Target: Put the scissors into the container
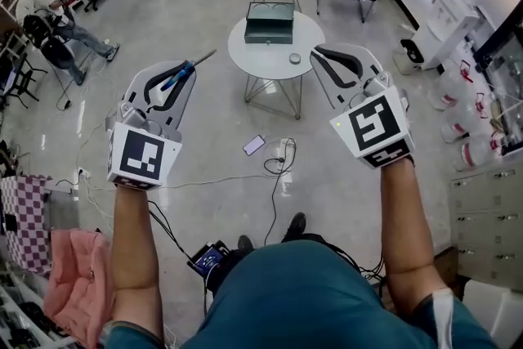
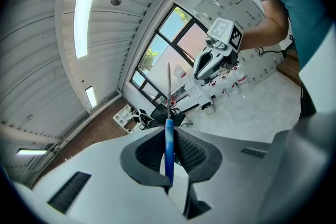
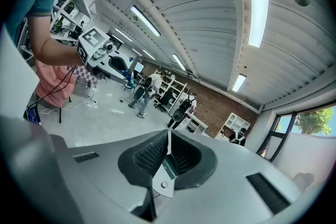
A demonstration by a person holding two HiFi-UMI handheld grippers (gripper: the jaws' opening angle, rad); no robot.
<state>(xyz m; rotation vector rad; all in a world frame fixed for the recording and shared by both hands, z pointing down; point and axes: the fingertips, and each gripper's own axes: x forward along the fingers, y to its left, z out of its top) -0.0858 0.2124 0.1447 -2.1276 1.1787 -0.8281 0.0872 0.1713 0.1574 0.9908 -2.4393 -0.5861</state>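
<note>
**Head view: scissors held beside the round table**

We see the left gripper [image 1: 172, 86] pinching the blue-handled scissors [image 1: 186, 71] just left of the round table [image 1: 260, 60], blade tips pointing toward it. On the table's far side sits a dark green container [image 1: 269, 35], its contents too dark to tell, with a small round object [image 1: 295, 58] nearer. Just right of the table, the right gripper [image 1: 325, 55] has its jaws pressed together.

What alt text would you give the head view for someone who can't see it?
Seen from above, a person holds up two grippers: the left gripper clamps blue-handled scissors, and the right gripper is shut and empty. Beyond them, a dark green container sits on a round white table.
</note>
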